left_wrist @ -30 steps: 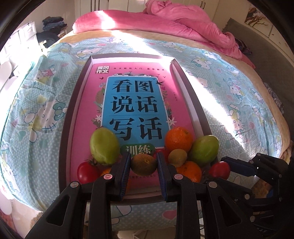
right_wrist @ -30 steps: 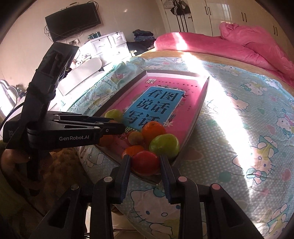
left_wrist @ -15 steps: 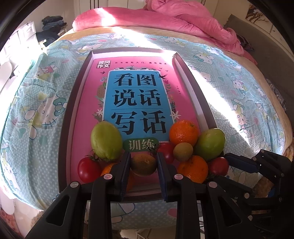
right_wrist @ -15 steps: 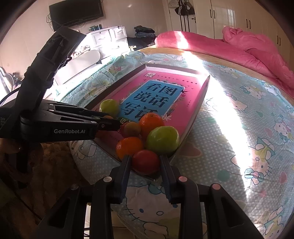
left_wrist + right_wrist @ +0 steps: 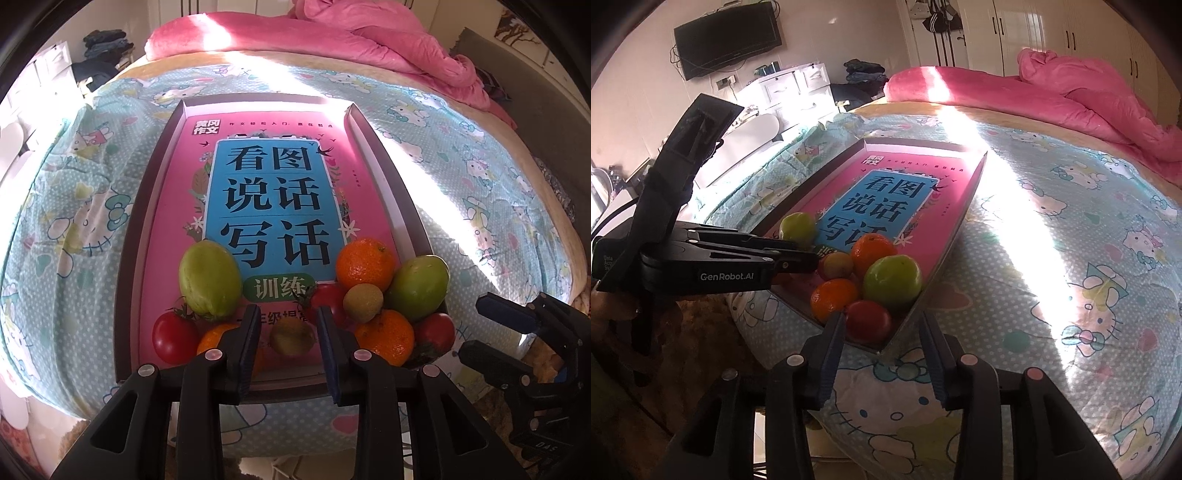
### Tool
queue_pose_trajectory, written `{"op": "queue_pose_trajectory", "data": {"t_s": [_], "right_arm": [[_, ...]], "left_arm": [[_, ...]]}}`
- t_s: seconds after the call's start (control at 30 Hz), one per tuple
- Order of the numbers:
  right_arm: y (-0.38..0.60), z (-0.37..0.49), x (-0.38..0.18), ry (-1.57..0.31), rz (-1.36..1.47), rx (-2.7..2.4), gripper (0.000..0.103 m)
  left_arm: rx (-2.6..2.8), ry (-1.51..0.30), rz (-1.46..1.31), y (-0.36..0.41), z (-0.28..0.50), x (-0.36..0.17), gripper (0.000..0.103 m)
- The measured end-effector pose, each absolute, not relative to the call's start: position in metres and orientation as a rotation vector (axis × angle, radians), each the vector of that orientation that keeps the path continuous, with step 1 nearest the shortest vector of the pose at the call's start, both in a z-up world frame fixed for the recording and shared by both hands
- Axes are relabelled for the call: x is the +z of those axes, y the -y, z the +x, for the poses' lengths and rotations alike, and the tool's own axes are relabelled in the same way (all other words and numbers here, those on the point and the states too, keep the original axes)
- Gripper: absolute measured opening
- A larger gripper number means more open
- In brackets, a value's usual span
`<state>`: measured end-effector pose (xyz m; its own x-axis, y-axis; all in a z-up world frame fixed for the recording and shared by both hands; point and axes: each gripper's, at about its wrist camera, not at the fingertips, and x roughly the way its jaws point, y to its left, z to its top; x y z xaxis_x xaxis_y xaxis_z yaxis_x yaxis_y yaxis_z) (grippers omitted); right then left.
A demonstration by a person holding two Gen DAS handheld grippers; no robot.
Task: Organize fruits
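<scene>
Fruits like the kiwi [image 5: 291, 336] between the opening left tongs [image 5: 286, 325] looked small, soft, easily squashed; the opening right tongs [image 5: 882, 328] flanked a round, smooth tomato [image 5: 868, 320], best pinched gently across its middle.

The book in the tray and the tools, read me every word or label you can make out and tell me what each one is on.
"看图说话写话": blue panel of the book.
"训练": green oval below that panel.
"黄冈作文": book's top left corner.
"GenRobot.AI": side of the left tool, seen from the right wrist.
Thin line along the book's top, the row between the left tool's fingers, small print on both tool bodies: too small or hidden.
</scene>
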<state>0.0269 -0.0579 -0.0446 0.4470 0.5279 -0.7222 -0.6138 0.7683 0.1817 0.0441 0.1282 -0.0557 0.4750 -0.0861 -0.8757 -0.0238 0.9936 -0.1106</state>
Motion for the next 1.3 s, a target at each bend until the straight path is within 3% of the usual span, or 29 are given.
{"op": "queue_pose_trajectory", "data": {"t_s": [0.33,0.47,0.73,0.87,1.3], "right_arm": [[0.083,0.023,-0.032,-0.824,-0.050,0.652,0.050],[0.097,0.019,-0.021,-0.772,-0.034,0.587,0.066],[0.130,0.010,0.009,-0.652,0.020,0.459,0.081],[0.142,0.007,0.021,-0.618,0.062,0.420,0.088],[0.150,0.000,0.032,-0.582,0.058,0.365,0.093]], "left_arm": [[-0.032,-1.030,-0.106,-0.121,0.037,-0.034,0.056],[-0.030,-0.983,-0.123,-0.117,0.031,-0.015,0.065],[-0.070,-0.902,-0.162,-0.101,0.015,0.018,0.077],[-0.076,-0.872,-0.161,-0.092,0.008,0.032,0.078],[-0.091,-0.850,-0.121,-0.066,-0.001,0.040,0.079]]}}
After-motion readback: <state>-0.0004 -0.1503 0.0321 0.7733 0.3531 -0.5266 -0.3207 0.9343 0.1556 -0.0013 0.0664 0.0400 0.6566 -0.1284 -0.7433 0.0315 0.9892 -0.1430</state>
